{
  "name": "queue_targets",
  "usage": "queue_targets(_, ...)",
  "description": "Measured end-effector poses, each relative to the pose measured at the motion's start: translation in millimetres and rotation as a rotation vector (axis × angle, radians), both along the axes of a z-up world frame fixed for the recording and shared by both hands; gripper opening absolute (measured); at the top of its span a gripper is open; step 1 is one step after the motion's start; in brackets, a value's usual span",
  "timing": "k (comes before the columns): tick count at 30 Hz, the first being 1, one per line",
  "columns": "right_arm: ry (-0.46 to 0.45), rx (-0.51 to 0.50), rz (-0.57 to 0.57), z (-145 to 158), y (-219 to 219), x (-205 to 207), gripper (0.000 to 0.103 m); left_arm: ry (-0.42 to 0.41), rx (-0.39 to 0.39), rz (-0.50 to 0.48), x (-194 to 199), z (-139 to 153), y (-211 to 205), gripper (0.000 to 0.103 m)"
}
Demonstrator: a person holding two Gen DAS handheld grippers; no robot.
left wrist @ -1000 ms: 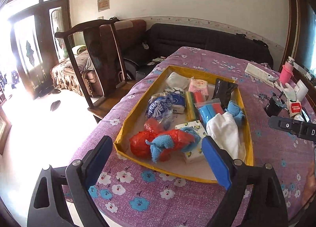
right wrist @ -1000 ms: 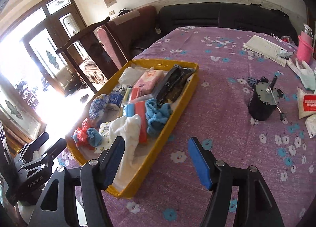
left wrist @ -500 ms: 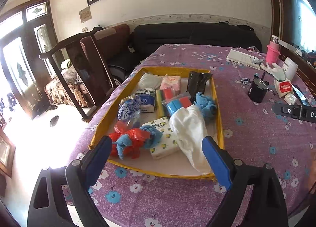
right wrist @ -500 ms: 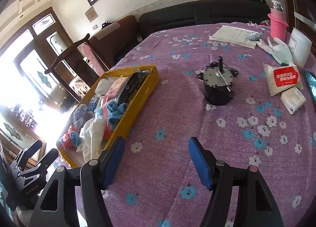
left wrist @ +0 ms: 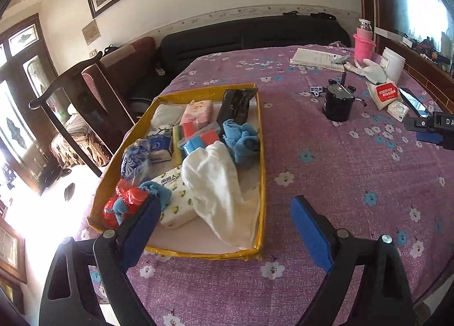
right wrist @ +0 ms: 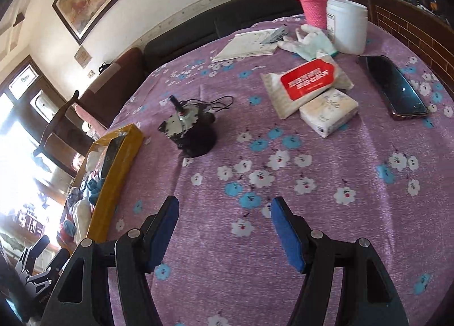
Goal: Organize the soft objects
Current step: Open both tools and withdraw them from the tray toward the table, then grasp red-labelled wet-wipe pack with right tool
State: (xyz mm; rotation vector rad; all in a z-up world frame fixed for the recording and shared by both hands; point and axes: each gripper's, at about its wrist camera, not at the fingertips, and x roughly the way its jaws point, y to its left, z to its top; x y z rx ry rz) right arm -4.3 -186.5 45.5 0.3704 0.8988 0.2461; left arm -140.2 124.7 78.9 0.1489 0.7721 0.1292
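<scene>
A yellow tray point(left wrist: 262, 173) on the purple flowered tablecloth holds soft things: a white cloth point(left wrist: 215, 184), blue towels point(left wrist: 241, 139), a red bag point(left wrist: 124, 204), tissue packs point(left wrist: 176, 198) and a pink pack point(left wrist: 197, 112). My left gripper point(left wrist: 227, 226) is open and empty, above the tray's near right corner. My right gripper point(right wrist: 224, 226) is open and empty over bare cloth, with the tray point(right wrist: 119, 173) at its left. A red-labelled wipes pack point(right wrist: 309, 82) and a white tissue pack point(right wrist: 329, 112) lie ahead of it to the right.
A black motor with wires point(right wrist: 190, 130) stands between tray and packs. A phone point(right wrist: 394, 88), white jar point(right wrist: 346, 25), pink bottle point(right wrist: 310, 5), gloves point(right wrist: 309, 41) and papers point(right wrist: 247, 45) lie at the far right. A wooden chair point(left wrist: 82, 99) stands left of the table.
Both grippers have swung right. The left now sits over the tray's near right corner. The right has left the tray and faces the motor and the tissue packs. Both stay open.
</scene>
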Motion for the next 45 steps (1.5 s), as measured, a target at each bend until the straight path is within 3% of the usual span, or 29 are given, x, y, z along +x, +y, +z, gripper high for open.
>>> queue_targets(7,0.013,-0.048,-0.091,-10.4,-42.0,-0.7,0.071,0.007,-0.039,-0.151,12.4,-1.9,-49.0,0.092)
queue_targets(11,0.02,-0.057,-0.161,-9.1,-71.3,-4.8,0.071,0.051,-0.045,-0.257,28.9,-22.0,-88.5,0.092)
queue_targets(15,0.012,-0.083,-0.203,-1.4,-87.0,-1.4,0.071,0.098,-0.106,-0.321,49.8,-42.4,-111.1,0.092)
queue_targets(21,0.01,-0.124,-0.208,5.5,-85.8,24.0,0.071,0.143,-0.226,-0.279,77.0,-62.0,-102.2,0.092)
queue_targets(24,0.007,-0.16,-0.211,8.0,-82.2,46.1,0.071,0.207,-0.33,-0.243,87.2,-70.9,-85.9,0.092)
queue_targets(27,0.017,-0.197,-0.233,7.9,-82.6,75.2,0.072,0.197,-0.425,-0.244,88.5,-71.0,-74.1,0.099)
queue_targets(31,0.04,-0.22,-0.279,6.8,-90.8,113.3,0.072,0.197,-0.44,-0.258,88.0,-72.0,-74.1,0.103)
queue_targets(39,0.114,-0.16,-0.327,-3.1,-102.9,175.5,0.072,0.185,-0.473,-0.257,90.7,-72.1,-70.1,0.103)
queue_targets(45,0.146,-0.214,-0.233,-11.4,-76.6,192.9,0.071,0.184,-0.476,-0.257,90.0,-71.7,-68.6,0.103)
